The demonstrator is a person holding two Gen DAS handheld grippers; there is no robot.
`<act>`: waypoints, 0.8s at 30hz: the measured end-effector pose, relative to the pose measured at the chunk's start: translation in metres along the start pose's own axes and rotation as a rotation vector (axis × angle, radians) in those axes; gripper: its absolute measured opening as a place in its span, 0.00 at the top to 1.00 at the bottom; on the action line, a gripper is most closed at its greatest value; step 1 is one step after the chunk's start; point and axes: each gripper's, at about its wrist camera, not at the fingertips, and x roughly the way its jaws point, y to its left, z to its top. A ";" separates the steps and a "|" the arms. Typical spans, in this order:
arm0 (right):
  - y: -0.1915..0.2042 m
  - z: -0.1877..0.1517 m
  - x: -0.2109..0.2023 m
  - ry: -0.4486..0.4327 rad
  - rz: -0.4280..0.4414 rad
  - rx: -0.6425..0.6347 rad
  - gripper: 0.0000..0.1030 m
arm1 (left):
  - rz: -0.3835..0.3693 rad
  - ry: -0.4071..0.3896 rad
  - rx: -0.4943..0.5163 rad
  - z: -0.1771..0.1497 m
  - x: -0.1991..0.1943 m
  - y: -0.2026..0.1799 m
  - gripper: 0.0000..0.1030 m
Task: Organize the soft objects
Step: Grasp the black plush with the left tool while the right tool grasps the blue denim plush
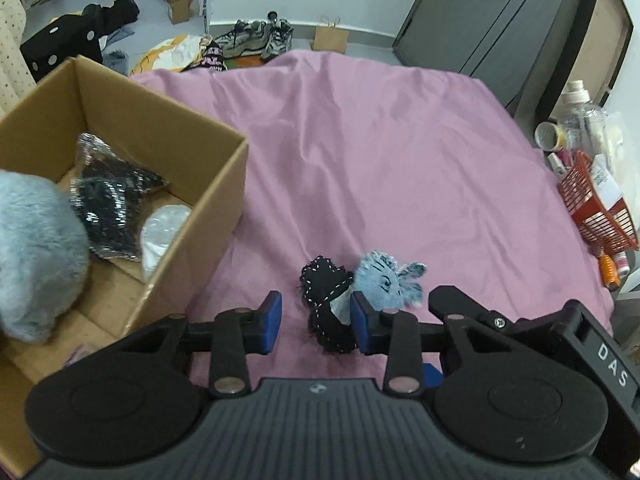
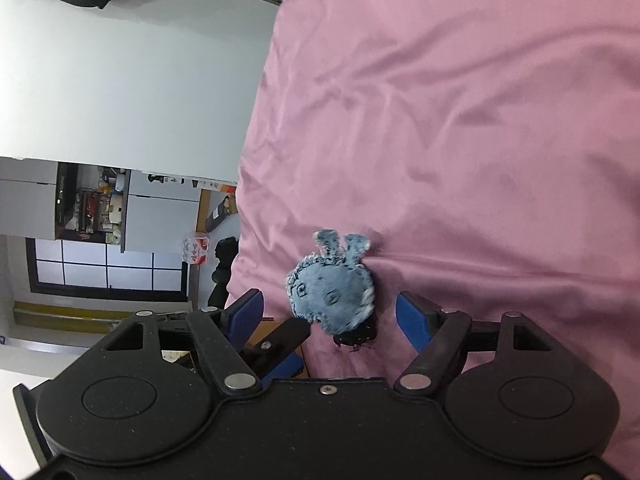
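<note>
While both claws are gaping empty, we are seeing the small doll [image 1: 352, 296] lying lengthwise between the left gripper's [image 1: 316, 322] pads on the pink sheet [image 1: 400, 168], nearer than the right gripper [image 2: 330, 316].

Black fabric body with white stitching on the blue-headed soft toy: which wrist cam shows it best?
Left wrist view. The black fabric body with white stitching lies in full sight between the open left gripper fingers, beside the pale blue denim head. In the right wrist view the head covers nearly all of it; only a dark scrap shows below.

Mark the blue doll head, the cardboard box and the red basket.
blue doll head [image 2: 330, 298]: right wrist view, middle of its face.
cardboard box [image 1: 200, 240]: left wrist view, outer side wall.
red basket [image 1: 592, 208]: left wrist view, mesh wall.
</note>
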 end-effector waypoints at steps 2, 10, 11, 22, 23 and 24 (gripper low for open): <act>-0.003 0.001 0.005 0.006 -0.001 0.019 0.30 | 0.006 0.018 -0.005 0.002 0.008 0.000 0.65; -0.014 0.004 0.017 -0.004 -0.002 0.092 0.43 | -0.005 0.055 -0.009 0.006 0.031 -0.002 0.63; -0.016 0.004 0.019 -0.001 -0.007 0.101 0.51 | -0.012 0.065 -0.012 0.006 0.033 -0.002 0.62; -0.024 0.008 -0.008 -0.106 -0.089 0.119 0.83 | -0.076 0.100 -0.061 0.005 0.048 -0.004 0.58; -0.025 0.009 -0.013 -0.120 -0.102 0.121 0.83 | -0.079 0.095 -0.063 0.004 0.048 -0.004 0.58; -0.027 0.009 -0.017 -0.127 -0.110 0.124 0.83 | -0.081 0.086 -0.063 0.002 0.048 -0.004 0.58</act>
